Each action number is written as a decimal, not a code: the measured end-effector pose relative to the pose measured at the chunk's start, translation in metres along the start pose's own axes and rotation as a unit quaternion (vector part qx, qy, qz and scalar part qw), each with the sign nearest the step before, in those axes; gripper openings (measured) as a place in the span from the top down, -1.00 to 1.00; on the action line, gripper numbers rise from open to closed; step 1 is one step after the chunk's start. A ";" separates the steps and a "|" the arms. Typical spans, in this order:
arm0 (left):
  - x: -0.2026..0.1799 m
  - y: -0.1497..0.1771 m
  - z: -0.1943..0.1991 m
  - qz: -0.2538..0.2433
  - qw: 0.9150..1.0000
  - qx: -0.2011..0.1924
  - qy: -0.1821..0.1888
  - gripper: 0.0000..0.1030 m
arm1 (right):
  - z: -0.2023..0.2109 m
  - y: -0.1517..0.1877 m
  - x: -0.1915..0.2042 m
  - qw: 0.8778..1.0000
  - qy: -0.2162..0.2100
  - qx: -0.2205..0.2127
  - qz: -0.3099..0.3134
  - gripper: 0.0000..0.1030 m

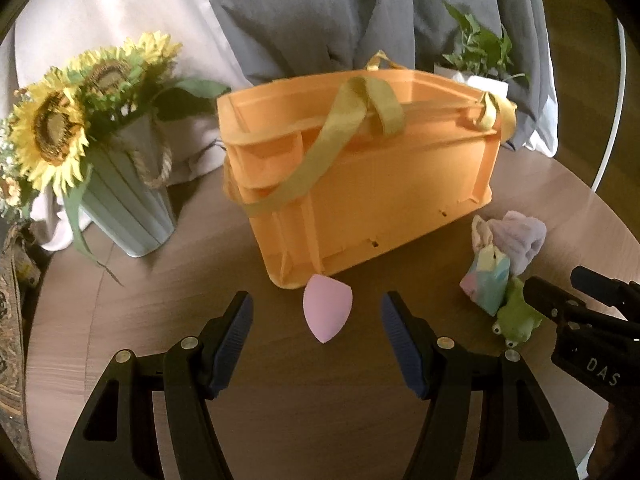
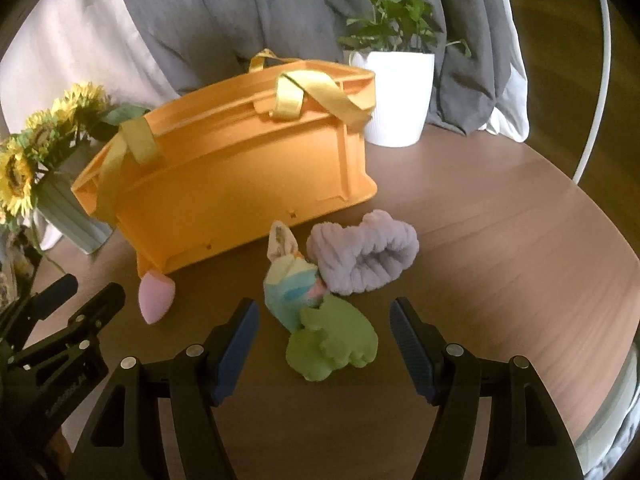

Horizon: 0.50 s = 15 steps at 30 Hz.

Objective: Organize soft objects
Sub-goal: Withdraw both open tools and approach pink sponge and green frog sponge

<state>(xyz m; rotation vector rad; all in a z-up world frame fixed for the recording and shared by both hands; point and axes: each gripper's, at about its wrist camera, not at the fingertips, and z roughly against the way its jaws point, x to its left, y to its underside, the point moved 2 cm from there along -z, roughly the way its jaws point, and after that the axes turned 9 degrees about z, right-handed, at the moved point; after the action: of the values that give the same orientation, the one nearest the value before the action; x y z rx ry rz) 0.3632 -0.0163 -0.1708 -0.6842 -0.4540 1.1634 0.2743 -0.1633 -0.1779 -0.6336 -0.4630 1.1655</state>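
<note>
An orange storage bag (image 1: 360,184) with yellow straps stands on the round wooden table (image 1: 168,292); it also shows in the right wrist view (image 2: 240,184). A pink makeup sponge (image 1: 321,307) lies at its near corner, between the open jaws of my left gripper (image 1: 317,322). In the right wrist view the sponge (image 2: 155,295) lies left. My right gripper (image 2: 324,326) is open around a green frog toy (image 2: 332,346). A pastel folded sock (image 2: 290,284) and a lilac fluffy headband (image 2: 362,258) lie just beyond it.
A vase of sunflowers (image 1: 100,152) stands left of the bag. A white pot with a green plant (image 2: 398,92) stands behind it on the right. Grey and white fabric (image 1: 304,16) hangs behind. The right gripper's body (image 1: 592,328) shows at the left view's right edge.
</note>
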 end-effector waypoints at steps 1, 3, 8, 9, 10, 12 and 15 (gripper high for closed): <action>0.000 0.000 -0.002 -0.001 1.000 0.002 0.000 -0.27 | -0.002 0.001 0.000 1.000 0.000 0.003 0.001 -0.34; 0.000 0.003 -0.007 -0.003 1.000 0.007 0.001 -0.27 | -0.006 0.004 0.002 1.000 -0.001 0.012 0.003 -0.44; 0.000 0.005 -0.020 -0.005 1.000 0.018 0.005 -0.27 | -0.018 0.009 0.005 1.000 0.004 0.026 0.014 -0.52; 0.000 0.006 -0.023 -0.006 1.000 0.020 0.005 -0.27 | -0.020 0.010 0.005 0.999 0.006 0.030 0.015 -0.52; 0.000 0.006 -0.025 -0.007 1.000 0.022 0.006 -0.27 | -0.023 0.011 0.006 0.999 0.005 0.034 0.016 -0.52; -0.001 0.006 -0.031 -0.008 1.000 0.027 0.007 -0.27 | -0.028 0.014 0.007 0.999 0.008 0.044 0.020 -0.52; -0.003 0.007 -0.038 -0.012 0.999 0.034 0.010 -0.27 | -0.034 0.019 0.007 0.998 0.012 0.055 0.025 -0.52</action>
<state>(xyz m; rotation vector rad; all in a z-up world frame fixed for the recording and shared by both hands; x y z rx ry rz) 0.3827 -0.0271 -0.2028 -0.6300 -0.4034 1.1426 0.2855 -0.1596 -0.2155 -0.5646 -0.3623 1.2207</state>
